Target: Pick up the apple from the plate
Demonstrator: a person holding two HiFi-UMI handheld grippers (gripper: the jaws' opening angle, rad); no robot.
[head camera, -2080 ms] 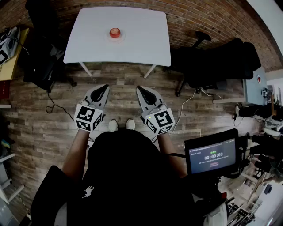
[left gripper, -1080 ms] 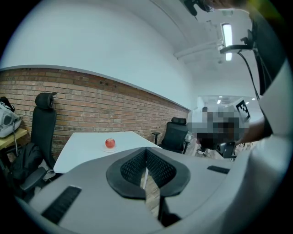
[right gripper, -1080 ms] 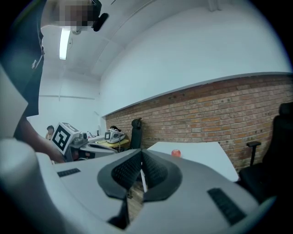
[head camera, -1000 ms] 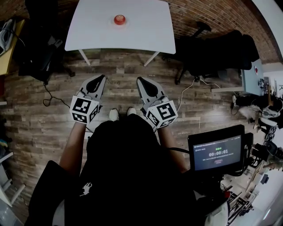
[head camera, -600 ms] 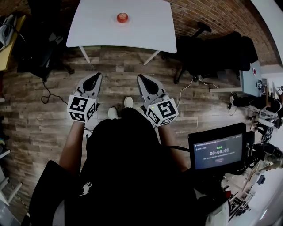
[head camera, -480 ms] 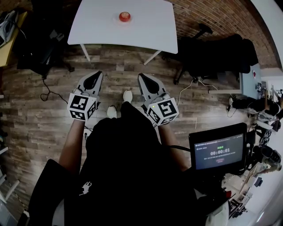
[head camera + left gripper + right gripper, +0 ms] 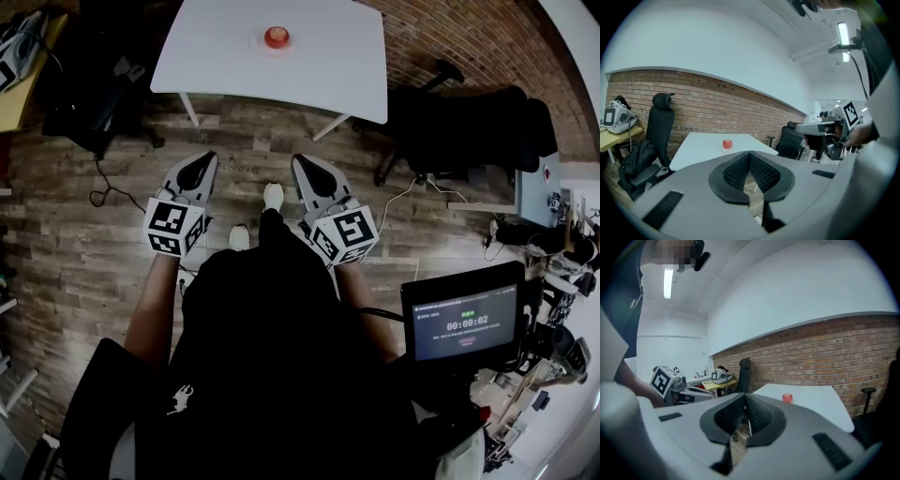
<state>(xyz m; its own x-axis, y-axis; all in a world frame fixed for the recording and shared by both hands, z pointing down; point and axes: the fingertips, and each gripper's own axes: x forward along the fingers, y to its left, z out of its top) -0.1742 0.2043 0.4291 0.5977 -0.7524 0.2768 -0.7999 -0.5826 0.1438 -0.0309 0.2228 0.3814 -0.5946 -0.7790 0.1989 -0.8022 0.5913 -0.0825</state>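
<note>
A red apple (image 7: pixel 276 37) sits on a small white plate (image 7: pixel 263 44) near the far edge of a white table (image 7: pixel 319 75). Both grippers are held over the wooden floor, well short of the table. The left gripper (image 7: pixel 202 163) and the right gripper (image 7: pixel 303 165) point toward the table, each shut with nothing in it. In the left gripper view the apple (image 7: pixel 727 143) shows small and far beyond the shut left gripper (image 7: pixel 750 154). From the right gripper view the apple (image 7: pixel 787 398) lies ahead and to the right of the shut right gripper (image 7: pixel 744 398).
Black office chairs stand left (image 7: pixel 94 112) and right (image 7: pixel 469 131) of the table. A yellow desk (image 7: pixel 23 84) with a device is at far left. Cables (image 7: pixel 112 197) lie on the floor. A monitor (image 7: pixel 461 323) is at lower right. A brick wall (image 7: pixel 693 103) runs behind the table.
The person has stepped toward the table, one foot now ahead of the other. The table and apple have shifted right in the head view. Both grippers stayed shut.
</note>
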